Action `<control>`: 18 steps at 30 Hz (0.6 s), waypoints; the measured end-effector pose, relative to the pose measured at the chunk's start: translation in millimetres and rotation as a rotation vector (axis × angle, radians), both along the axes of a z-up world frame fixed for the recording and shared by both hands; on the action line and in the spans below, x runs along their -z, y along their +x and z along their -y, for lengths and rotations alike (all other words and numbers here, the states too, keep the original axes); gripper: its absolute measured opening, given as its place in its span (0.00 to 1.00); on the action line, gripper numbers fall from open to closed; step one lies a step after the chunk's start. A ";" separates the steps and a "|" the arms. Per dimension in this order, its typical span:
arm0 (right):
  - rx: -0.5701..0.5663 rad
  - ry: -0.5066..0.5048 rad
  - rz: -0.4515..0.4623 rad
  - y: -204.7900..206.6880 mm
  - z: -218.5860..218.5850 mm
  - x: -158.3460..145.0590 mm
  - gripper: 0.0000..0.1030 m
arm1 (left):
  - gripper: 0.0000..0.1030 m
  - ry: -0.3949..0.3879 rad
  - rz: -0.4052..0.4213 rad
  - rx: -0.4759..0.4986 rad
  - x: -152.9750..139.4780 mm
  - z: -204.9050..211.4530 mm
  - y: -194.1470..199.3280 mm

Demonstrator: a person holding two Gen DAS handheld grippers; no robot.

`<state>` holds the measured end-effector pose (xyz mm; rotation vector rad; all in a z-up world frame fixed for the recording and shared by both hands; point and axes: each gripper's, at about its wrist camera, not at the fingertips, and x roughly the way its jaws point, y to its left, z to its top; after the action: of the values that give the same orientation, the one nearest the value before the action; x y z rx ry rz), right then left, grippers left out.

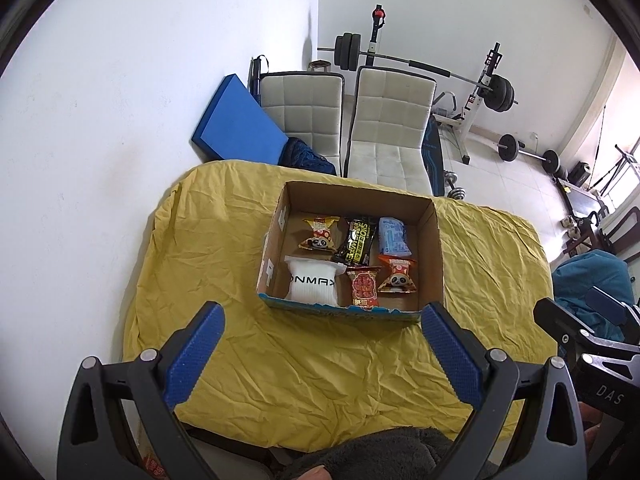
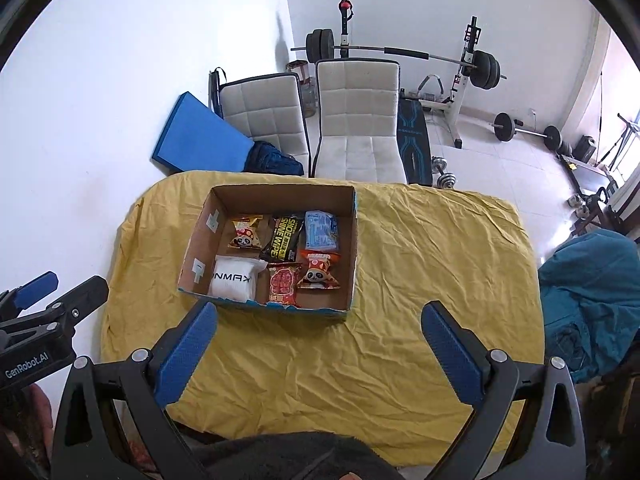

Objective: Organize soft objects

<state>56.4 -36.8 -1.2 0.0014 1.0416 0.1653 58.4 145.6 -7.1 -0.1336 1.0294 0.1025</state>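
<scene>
An open cardboard box (image 1: 434, 248) (image 2: 200, 236) stands on the yellow-covered table. It holds several soft packs: a white sock pack (image 1: 314, 282) (image 2: 234, 278), two panda snack packs (image 1: 320, 234) (image 1: 398, 276), a red snack pack (image 1: 364, 286) (image 2: 284, 282), a black shoe-wipe pack (image 1: 356, 240) (image 2: 282, 238) and a blue tissue pack (image 1: 394, 236) (image 2: 321, 230). My left gripper (image 1: 322, 356) is open and empty, held above the table in front of the box. My right gripper (image 2: 320, 354) is open and empty, in front of the box's right side.
The yellow cloth (image 1: 224, 240) (image 2: 440, 248) covers the table. Two white chairs (image 1: 390, 128) (image 2: 356, 120), a blue mat (image 1: 236, 120) and weight equipment (image 2: 476, 68) stand behind. A teal bundle (image 2: 592, 292) lies to the right.
</scene>
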 end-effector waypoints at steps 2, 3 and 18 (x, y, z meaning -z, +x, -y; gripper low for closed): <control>0.005 -0.002 0.005 -0.7 1.2 -1.4 1.00 | 0.98 0.002 0.001 0.007 -1.3 1.6 -1.2; 0.008 -0.004 0.009 -1.2 1.8 -2.1 1.00 | 0.98 0.003 0.001 0.009 -1.6 2.6 -1.4; 0.027 -0.010 0.009 -3.8 7.9 -2.1 1.00 | 0.98 0.002 0.008 0.012 -4.9 3.1 -3.1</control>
<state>52.6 -44.7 0.9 0.0057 1.0327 0.1351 55.3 142.5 -2.2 -0.1262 1.0215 0.0920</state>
